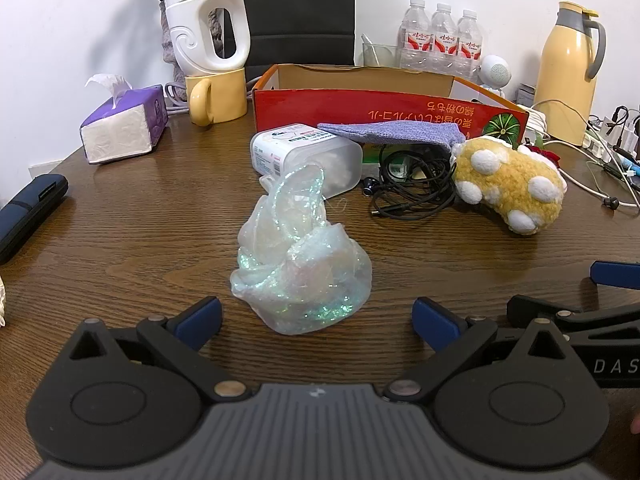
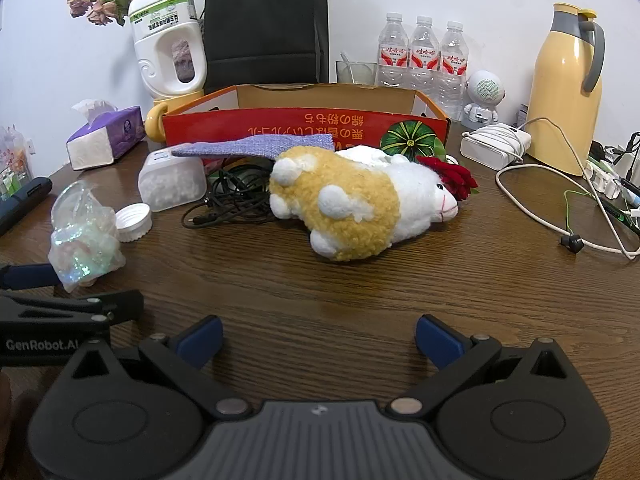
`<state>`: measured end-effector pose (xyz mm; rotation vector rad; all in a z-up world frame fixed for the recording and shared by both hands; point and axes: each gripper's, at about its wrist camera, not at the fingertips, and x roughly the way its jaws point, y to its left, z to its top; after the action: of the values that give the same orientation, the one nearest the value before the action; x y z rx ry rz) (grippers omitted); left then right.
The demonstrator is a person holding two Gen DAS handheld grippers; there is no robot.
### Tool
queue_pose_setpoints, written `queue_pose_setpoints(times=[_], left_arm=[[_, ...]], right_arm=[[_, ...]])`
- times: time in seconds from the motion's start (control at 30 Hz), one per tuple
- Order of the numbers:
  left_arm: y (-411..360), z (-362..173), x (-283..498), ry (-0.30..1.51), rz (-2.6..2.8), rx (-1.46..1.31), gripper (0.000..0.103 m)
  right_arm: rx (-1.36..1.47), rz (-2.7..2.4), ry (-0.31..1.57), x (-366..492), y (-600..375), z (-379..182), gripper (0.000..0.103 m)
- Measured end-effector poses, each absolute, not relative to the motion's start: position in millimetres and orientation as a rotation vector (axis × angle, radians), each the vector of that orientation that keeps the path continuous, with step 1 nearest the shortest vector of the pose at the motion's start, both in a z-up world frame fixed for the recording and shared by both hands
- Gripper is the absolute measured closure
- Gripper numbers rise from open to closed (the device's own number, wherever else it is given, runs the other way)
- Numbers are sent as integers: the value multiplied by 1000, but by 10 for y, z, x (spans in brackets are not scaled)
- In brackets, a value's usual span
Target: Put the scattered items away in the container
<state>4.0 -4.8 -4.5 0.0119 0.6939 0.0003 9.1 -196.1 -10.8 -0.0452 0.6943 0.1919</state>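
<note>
The cardboard box stands at the back of the table. Before it lie the plush toy, tangled cable and, leftward, a crumpled bag, possibly touching the plastic jar.

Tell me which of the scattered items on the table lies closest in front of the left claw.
The crumpled iridescent plastic bag, straight ahead of the open left claw. The yellow-and-white plush toy, tangled black cable and translucent plastic box all lie farther back, near the red cardboard box.
</note>
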Motion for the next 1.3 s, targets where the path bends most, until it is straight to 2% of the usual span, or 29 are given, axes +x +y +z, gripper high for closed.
queue_pose_setpoints(times=[0.77, 0.93, 1.03, 1.17, 1.3], left_arm=[[-11, -35, 12, 689, -13, 13, 0], [236, 70, -140, 550, -182, -132, 0], [296, 163, -155, 504, -205, -148, 0], [263, 176, -80, 463, -188, -78, 0], [267, 140, 67, 510, -193, -67, 0]], right_arm=[[-47, 202, 694, 83, -1962, -111, 0], [-25, 238, 676, 48, -2015, -65, 0], [-15, 265, 589, -9, -2066, 110, 1], [5, 321, 487, 56, -2078, 367, 4], [-51, 371, 483, 254, -1905, 443, 15]])
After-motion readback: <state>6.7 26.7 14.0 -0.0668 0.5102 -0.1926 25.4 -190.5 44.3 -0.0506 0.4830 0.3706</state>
